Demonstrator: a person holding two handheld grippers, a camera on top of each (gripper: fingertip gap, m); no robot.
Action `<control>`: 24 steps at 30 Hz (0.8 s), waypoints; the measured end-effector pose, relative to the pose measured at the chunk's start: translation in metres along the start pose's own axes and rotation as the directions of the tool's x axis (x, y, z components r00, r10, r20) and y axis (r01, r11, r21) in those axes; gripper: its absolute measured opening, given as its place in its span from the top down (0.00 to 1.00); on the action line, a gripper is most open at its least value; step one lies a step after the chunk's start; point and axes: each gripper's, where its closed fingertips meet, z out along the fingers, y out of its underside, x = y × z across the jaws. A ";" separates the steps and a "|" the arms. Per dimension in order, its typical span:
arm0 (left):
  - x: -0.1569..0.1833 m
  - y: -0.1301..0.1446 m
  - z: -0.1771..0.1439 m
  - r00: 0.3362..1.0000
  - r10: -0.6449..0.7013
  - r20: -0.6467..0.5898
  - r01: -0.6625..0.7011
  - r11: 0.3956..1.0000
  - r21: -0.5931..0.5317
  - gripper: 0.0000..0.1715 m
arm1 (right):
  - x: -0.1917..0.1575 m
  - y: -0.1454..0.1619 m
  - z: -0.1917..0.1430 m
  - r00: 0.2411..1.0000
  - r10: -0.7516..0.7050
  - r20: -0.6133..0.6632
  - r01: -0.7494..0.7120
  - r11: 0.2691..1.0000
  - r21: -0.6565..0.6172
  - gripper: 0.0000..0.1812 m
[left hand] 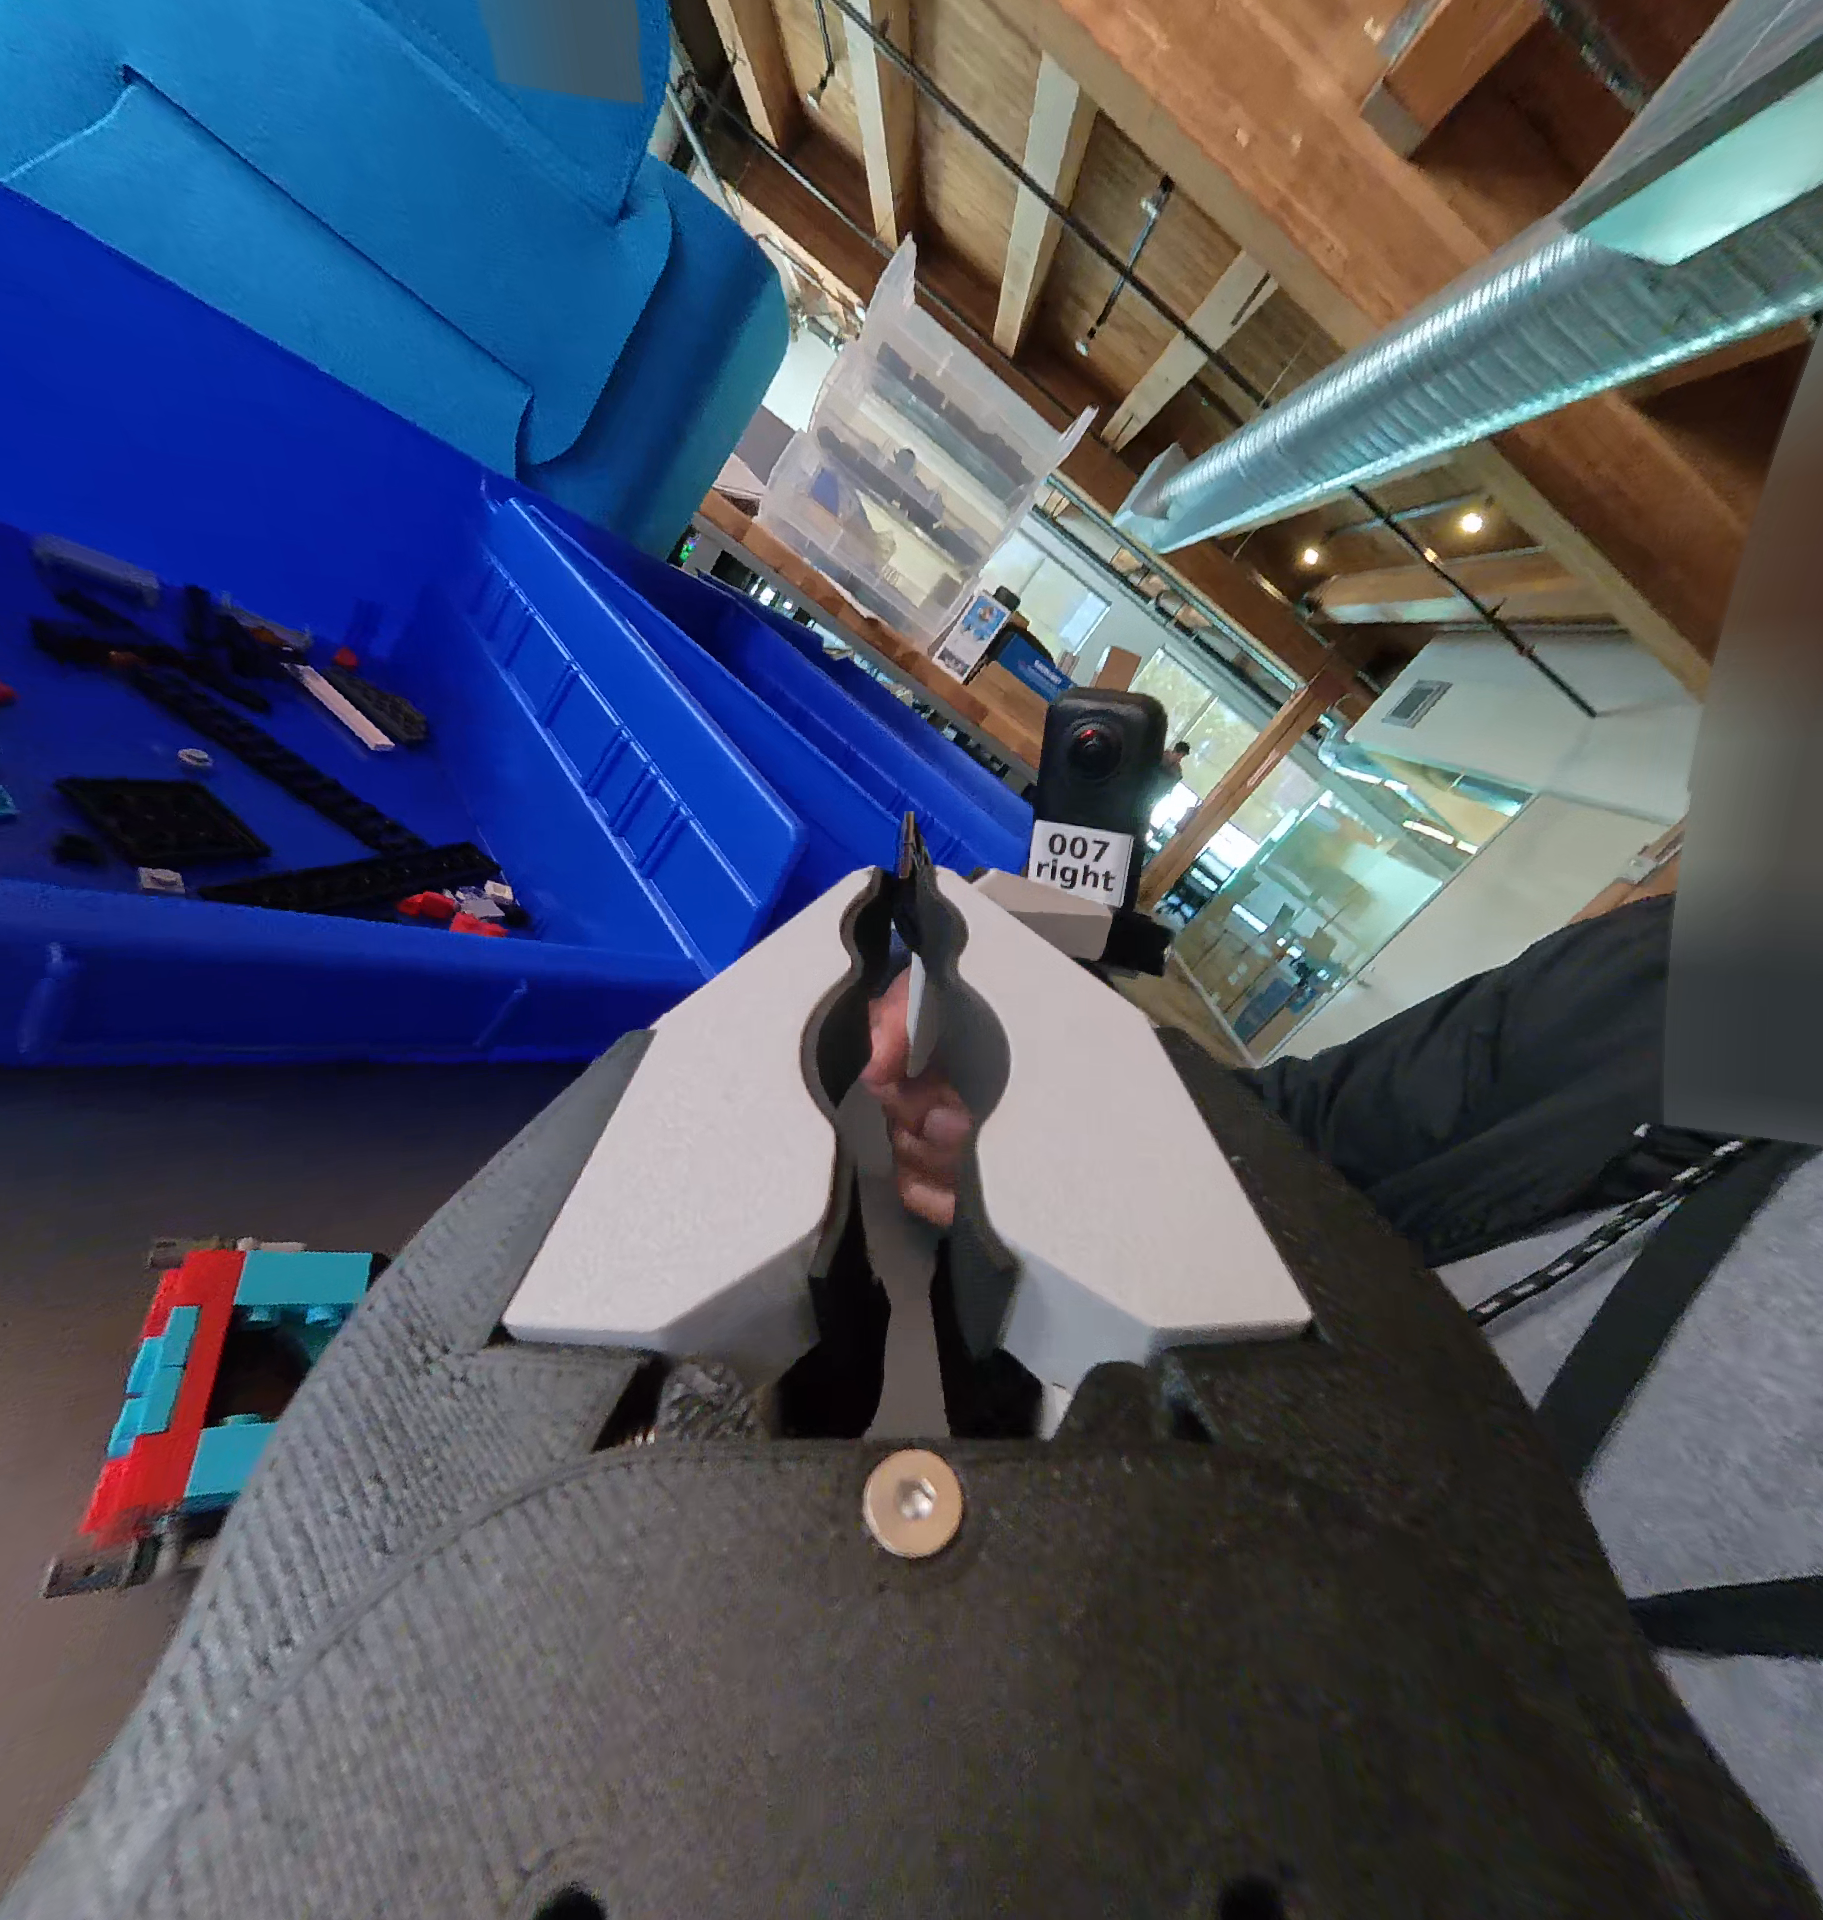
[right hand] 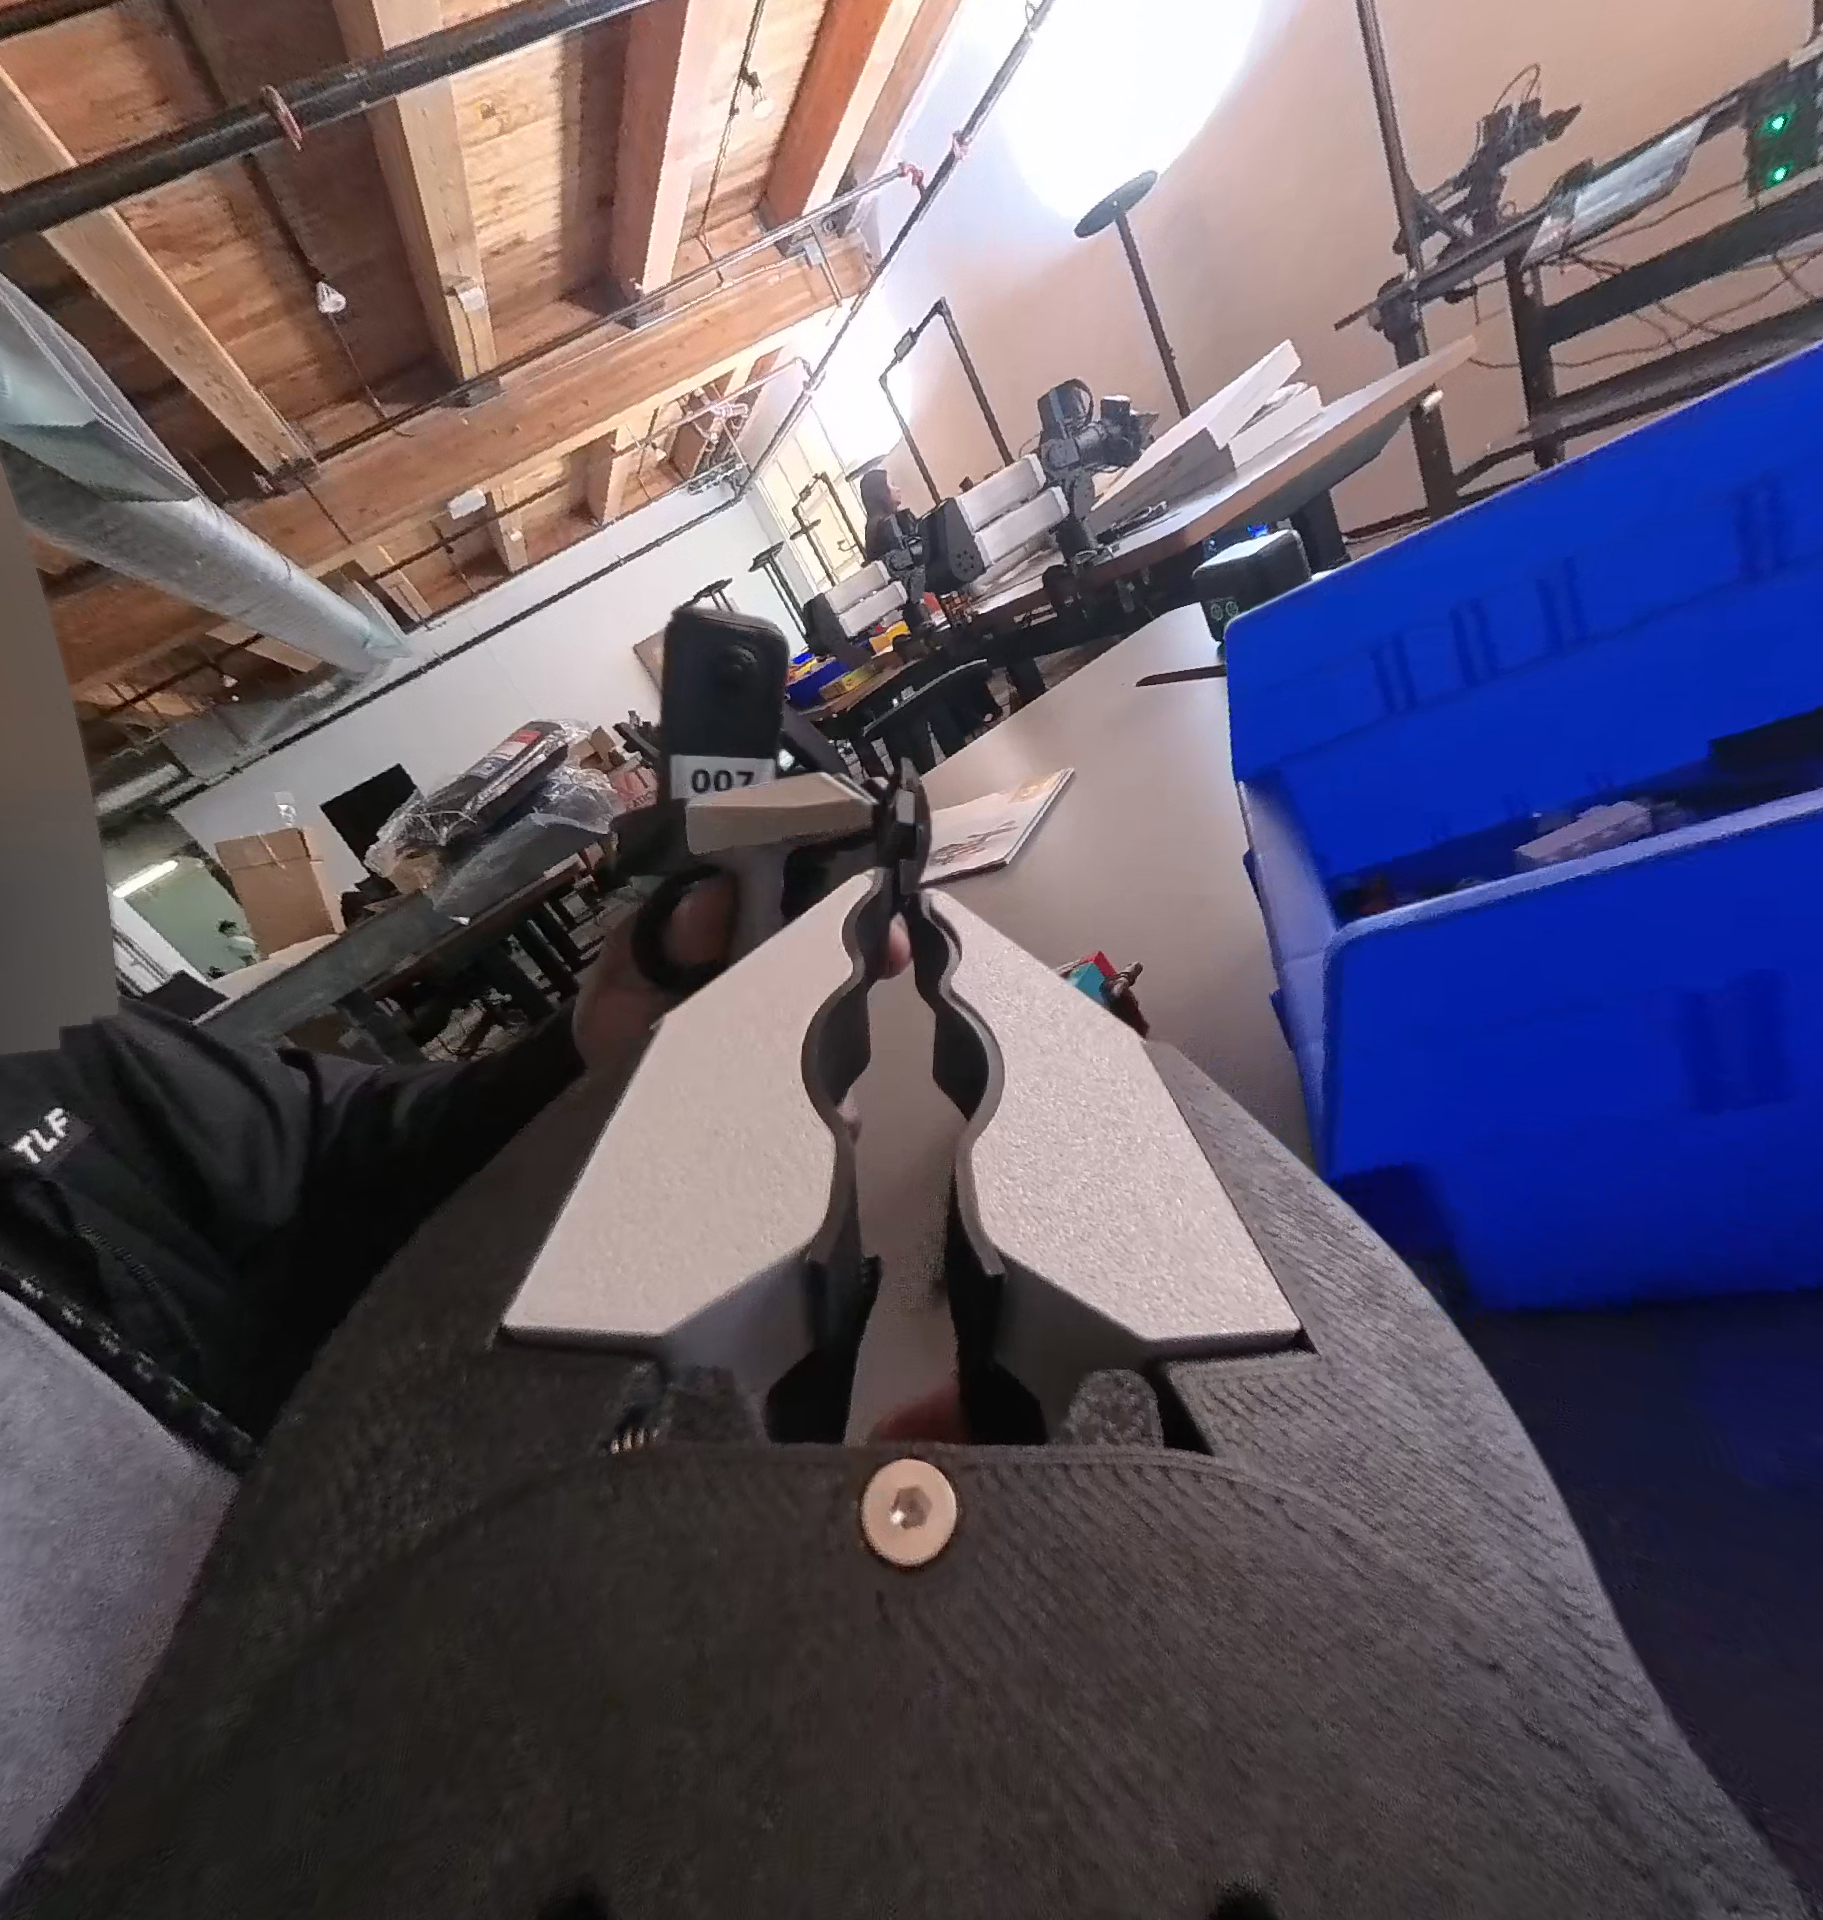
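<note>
Above the grey table, we see the left gripper and right gripper meeting tip to tip, both jaws together on one small black piece, beside the blue bin.

Two handheld grippers met tip to tip above a table. A brick model sat on the table under the left gripper. Beyond it stood a bin with loose bricks inside, to the right of the right gripper.
</note>
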 end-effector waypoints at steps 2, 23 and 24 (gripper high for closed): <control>-0.001 -0.001 0.000 0.999 -0.046 -0.016 0.047 0.999 0.023 0.97 | 0.000 0.001 0.001 0.999 0.034 0.004 -0.034 0.999 0.002 0.98; -0.001 0.010 0.010 0.976 -0.207 -0.072 0.213 0.973 0.085 0.92 | 0.003 -0.003 0.009 0.927 0.367 0.075 -0.374 0.917 0.141 0.99; 0.000 0.010 0.009 0.978 -0.198 -0.073 0.204 0.975 0.089 0.95 | 0.004 -0.003 0.009 0.931 0.360 0.067 -0.366 0.921 0.136 0.99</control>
